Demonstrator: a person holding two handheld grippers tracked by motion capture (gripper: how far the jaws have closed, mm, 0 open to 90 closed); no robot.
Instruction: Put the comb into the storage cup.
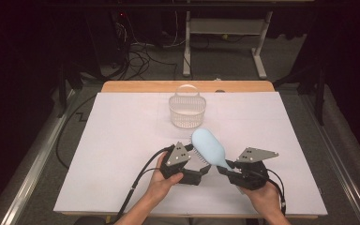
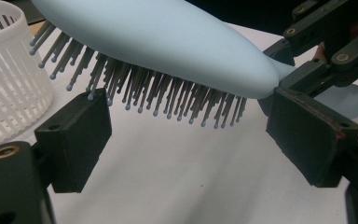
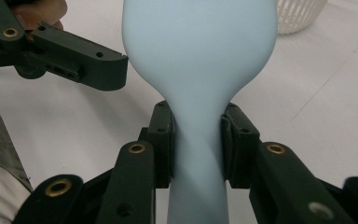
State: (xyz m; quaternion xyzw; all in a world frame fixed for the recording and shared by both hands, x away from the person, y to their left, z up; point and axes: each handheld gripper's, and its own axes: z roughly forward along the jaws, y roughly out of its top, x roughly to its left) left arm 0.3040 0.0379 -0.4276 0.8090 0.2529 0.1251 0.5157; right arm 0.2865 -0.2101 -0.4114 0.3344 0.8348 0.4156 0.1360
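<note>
The right gripper [image 3: 196, 137] clamps the pale blue oval plastic hairbrush [image 3: 198, 60] by its handle; the left gripper [image 2: 186, 140] gapes open just under its bristles.

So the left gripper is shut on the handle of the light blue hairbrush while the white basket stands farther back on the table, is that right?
Not quite: the right gripper is the one shut on the hairbrush handle, as the right gripper view shows. The left gripper is open under the bristles. The white basket does stand farther back on the table.

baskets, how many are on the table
1: a white slotted plastic basket with a handle stands at the far middle of the white table, beyond the pale blue hairbrush.
</note>
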